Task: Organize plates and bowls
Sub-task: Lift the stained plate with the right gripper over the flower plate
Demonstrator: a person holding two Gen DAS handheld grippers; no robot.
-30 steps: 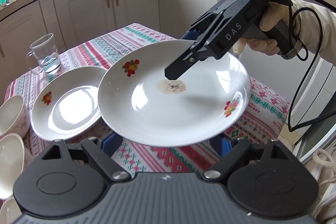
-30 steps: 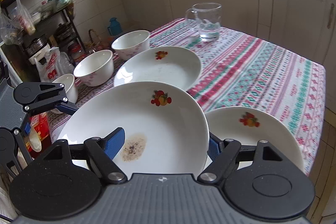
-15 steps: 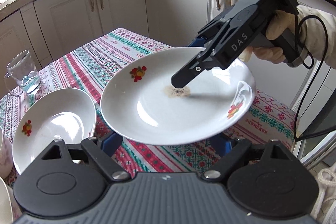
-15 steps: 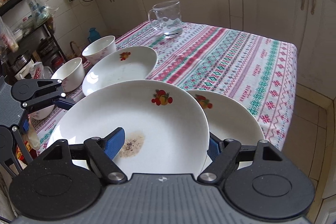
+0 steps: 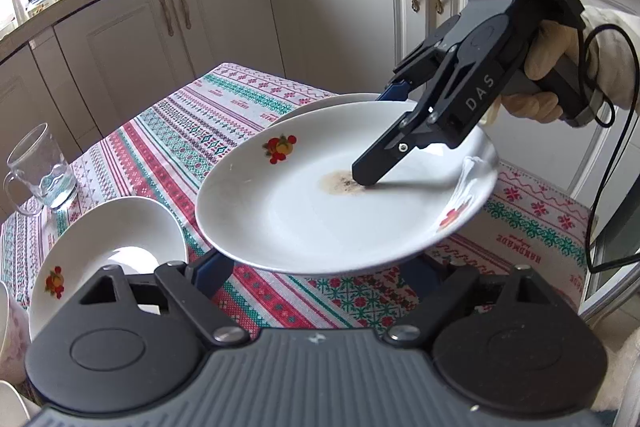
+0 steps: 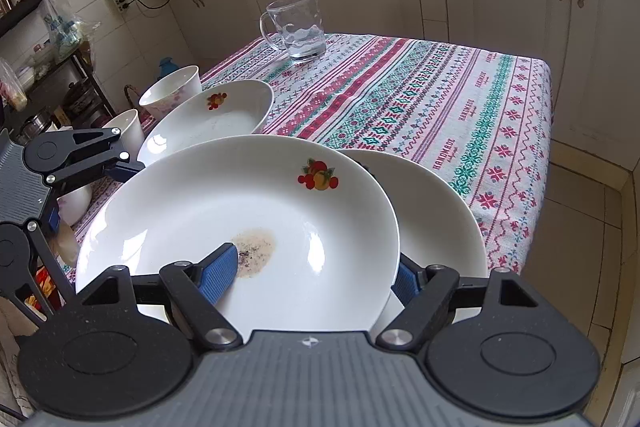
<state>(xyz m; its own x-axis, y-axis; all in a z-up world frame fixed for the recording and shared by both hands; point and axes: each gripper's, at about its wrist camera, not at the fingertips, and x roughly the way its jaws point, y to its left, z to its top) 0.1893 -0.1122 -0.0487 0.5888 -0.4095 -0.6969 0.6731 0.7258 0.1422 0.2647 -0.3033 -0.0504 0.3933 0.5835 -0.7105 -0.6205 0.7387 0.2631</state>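
A white deep plate (image 5: 320,211) with a fruit decal and a brown stain hangs tilted above the table. My right gripper (image 6: 312,267) is shut on its rim, one blue pad (image 6: 218,275) on the inner face by the stain, the other finger under the rim. In the left wrist view the right gripper (image 5: 380,135) reaches in from the upper right. My left gripper (image 5: 312,267) stands open below the plate's near edge; its fingertips are hidden and I cannot tell whether they touch it. A second plate (image 6: 440,219) lies on the cloth, partly under the held one.
A third plate (image 5: 100,259) lies to the left on the patterned tablecloth (image 6: 420,99). Two white bowls (image 6: 172,95) stand beyond it at the table's edge. A glass mug (image 6: 296,27) stands at the far side. White cabinets (image 5: 224,19) surround the table, and the floor shows to the right.
Both grippers and the held plate have moved sideways and a little down. The plate now overlaps the plate lying near the table's corner. The grip is unchanged.
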